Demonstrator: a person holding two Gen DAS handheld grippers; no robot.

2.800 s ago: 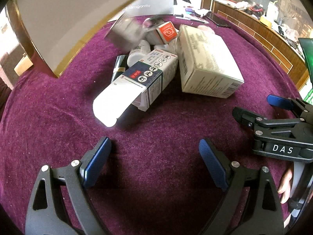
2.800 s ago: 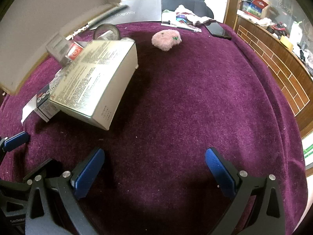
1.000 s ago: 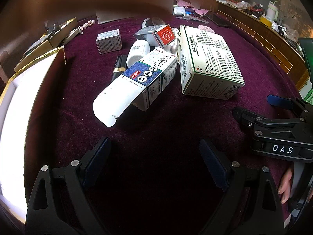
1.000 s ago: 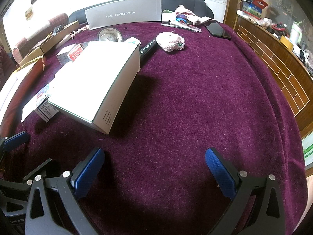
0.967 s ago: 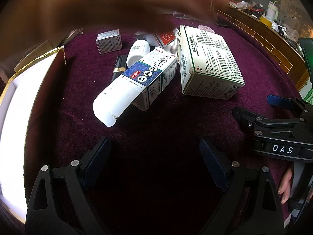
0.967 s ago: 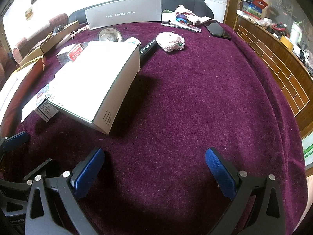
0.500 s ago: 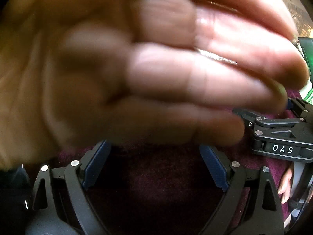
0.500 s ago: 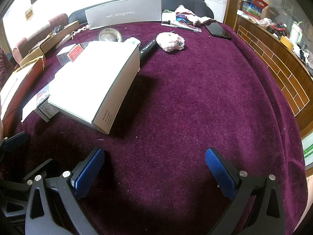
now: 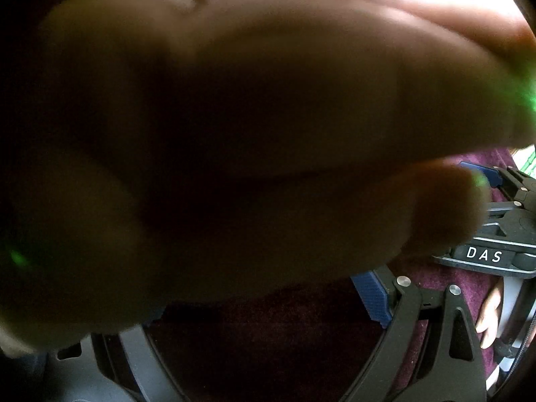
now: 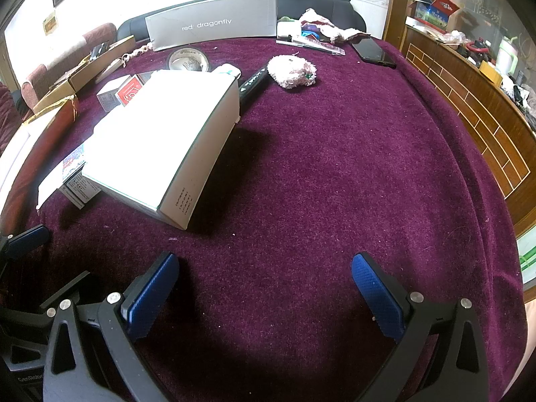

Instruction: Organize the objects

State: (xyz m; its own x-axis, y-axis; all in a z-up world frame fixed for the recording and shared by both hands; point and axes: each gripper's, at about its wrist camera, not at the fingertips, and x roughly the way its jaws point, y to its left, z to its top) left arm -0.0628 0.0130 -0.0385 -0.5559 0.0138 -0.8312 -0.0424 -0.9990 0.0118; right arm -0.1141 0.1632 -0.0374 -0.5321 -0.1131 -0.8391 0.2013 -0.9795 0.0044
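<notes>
right hand-held gripper [image 10: 264, 288] gapes wide above purple cloth [image 10: 335, 174]; one large white box [image 10: 160, 140], one pink puff [image 10: 291, 72].

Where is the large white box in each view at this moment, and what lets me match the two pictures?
Left wrist view: not visible; a blurred hand close to the lens covers nearly the whole picture.
Right wrist view: the large white box lies left of centre on the purple cloth, overlapping smaller boxes.
Shared landmark: the purple cloth, seen in the left wrist view beyond the open left gripper; the right gripper is open too.
</notes>
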